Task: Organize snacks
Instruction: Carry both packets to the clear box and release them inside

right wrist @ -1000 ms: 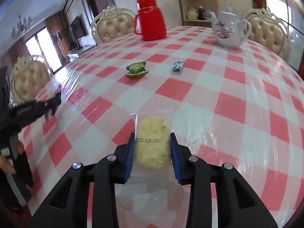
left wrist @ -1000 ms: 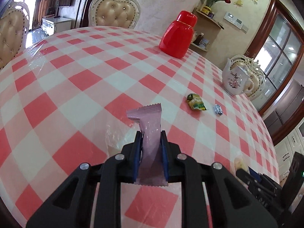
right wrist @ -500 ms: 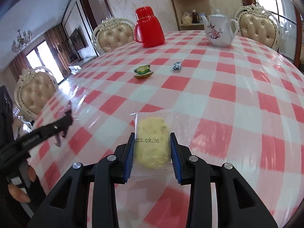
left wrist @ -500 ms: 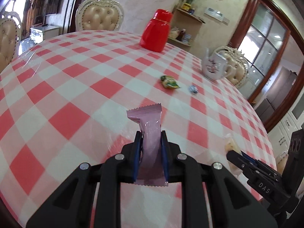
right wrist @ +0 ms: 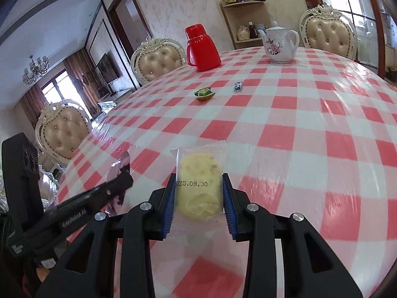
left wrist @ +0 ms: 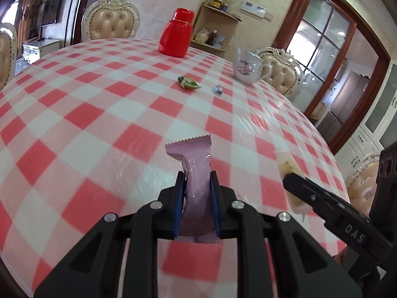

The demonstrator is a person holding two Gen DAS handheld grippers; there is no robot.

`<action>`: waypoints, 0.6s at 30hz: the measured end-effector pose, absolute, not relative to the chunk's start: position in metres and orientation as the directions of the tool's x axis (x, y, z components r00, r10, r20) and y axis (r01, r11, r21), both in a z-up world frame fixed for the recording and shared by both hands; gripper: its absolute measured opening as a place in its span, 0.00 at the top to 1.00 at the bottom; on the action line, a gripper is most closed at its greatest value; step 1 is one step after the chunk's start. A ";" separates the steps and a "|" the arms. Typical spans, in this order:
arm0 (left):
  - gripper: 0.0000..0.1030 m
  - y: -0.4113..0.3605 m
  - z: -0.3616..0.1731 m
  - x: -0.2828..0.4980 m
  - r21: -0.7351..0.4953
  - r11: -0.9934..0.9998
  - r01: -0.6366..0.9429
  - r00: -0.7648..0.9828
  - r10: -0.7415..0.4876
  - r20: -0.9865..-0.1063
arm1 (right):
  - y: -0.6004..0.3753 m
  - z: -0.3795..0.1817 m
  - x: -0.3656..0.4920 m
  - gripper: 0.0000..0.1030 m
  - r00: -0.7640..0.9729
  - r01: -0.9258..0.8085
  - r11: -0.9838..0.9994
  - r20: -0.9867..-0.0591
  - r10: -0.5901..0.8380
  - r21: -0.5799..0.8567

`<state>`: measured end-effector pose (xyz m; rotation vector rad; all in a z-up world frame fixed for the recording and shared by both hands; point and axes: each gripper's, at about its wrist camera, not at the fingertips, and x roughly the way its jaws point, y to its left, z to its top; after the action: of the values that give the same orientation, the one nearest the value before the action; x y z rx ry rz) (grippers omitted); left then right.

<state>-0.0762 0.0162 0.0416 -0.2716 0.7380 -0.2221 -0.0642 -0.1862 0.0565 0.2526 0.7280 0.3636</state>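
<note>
My left gripper (left wrist: 197,181) is shut on a pink snack wrapper (left wrist: 196,168) that stands up between the blue pads, held above the near part of the checked table (left wrist: 74,104). My right gripper (right wrist: 197,183) is shut on a clear packet with a yellow biscuit (right wrist: 198,186). Each gripper shows at the edge of the other's view: the right gripper (left wrist: 290,181) with its biscuit to the right, the left gripper (right wrist: 124,178) with the pink wrapper to the left. A green candy (left wrist: 188,83) (right wrist: 204,93) and a small blue-and-white candy (left wrist: 218,89) (right wrist: 237,86) lie farther out on the table.
A red thermos (left wrist: 176,36) (right wrist: 202,48) and a white flowered teapot (left wrist: 248,68) (right wrist: 279,46) stand at the table's far side. Padded chairs (right wrist: 63,131) ring the table. A corner shelf (right wrist: 244,22) with jars is behind.
Both grippers, each keeping its snack, have drawn back toward the near edge of the table; the candies, thermos and teapot now look farther away. The two grippers have come closer side by side.
</note>
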 end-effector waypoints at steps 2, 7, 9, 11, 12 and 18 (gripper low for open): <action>0.81 0.017 0.045 -0.091 -0.335 0.935 0.113 0.717 -0.310 -0.625 | -0.182 0.062 -0.078 0.66 0.690 -0.246 0.906 -0.595 0.413 0.344; 0.81 0.032 0.065 -0.132 -0.333 0.936 0.112 0.744 -0.301 -0.597 | -0.157 0.076 -0.116 0.66 0.686 -0.322 0.896 -0.576 0.444 0.306; 0.81 0.045 0.073 -0.153 -0.329 0.938 0.109 0.760 -0.292 -0.581 | -0.142 0.081 -0.132 0.66 0.676 -0.363 0.883 -0.569 0.469 0.297; 0.81 0.059 0.078 -0.172 -0.324 0.941 0.102 0.769 -0.281 -0.574 | -0.128 0.084 -0.144 0.66 0.664 -0.398 0.871 -0.566 0.489 0.287; 0.81 0.065 0.079 -0.180 -0.320 0.942 0.100 0.771 -0.277 -0.573 | -0.121 0.085 -0.150 0.66 0.657 -0.414 0.866 -0.565 0.498 0.281; 0.81 0.120 0.079 -0.236 -0.316 0.948 0.050 0.790 -0.231 -0.568 | -0.077 0.087 -0.178 0.66 0.598 -0.520 0.810 -0.562 0.571 0.270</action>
<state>-0.2362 0.1203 0.0786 -0.2933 0.6440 -0.1533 -0.1778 -0.0773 0.0874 0.0813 0.6809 0.6335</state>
